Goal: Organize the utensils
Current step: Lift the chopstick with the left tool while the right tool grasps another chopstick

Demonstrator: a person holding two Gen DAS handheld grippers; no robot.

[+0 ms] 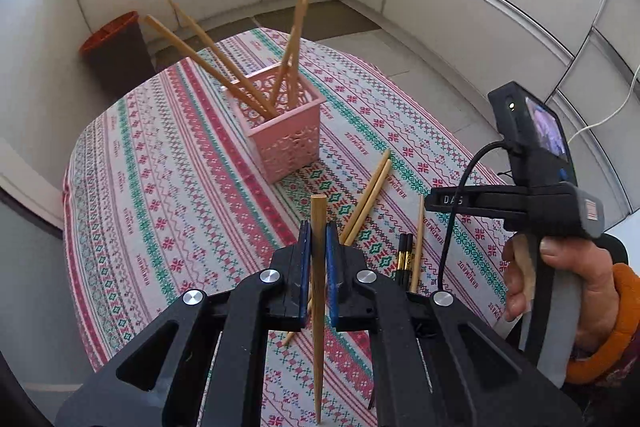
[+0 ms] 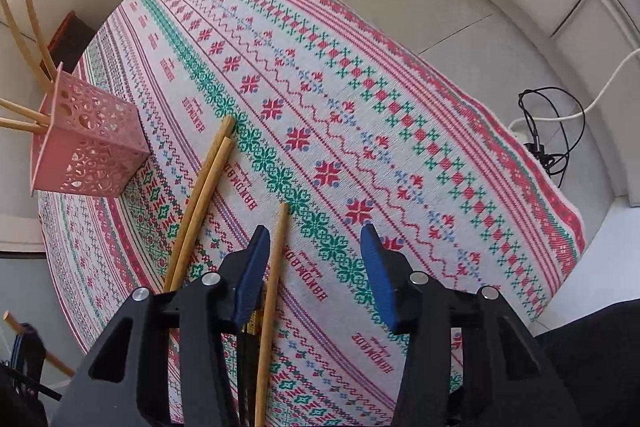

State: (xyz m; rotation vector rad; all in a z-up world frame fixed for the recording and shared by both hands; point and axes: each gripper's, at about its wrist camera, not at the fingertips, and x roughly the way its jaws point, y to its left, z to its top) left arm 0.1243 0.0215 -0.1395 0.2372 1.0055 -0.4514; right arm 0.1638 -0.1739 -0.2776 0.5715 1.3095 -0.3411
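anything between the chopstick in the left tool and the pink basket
Nothing visible does. The left tool holds the chopstick upright above the tablecloth, and only bare cloth lies before the pink basket, where four chopsticks already lean.

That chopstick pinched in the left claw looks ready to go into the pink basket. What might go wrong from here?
1. The left gripper clamps the held chopstick between narrow pads, so it might pivot or slip on the way.
2. Four chopsticks already lean crosswise in the pink basket; the new one may knock against them or tip the light basket.
3. The right gripper, jaws open, hovers over a loose chopstick and could nudge it.
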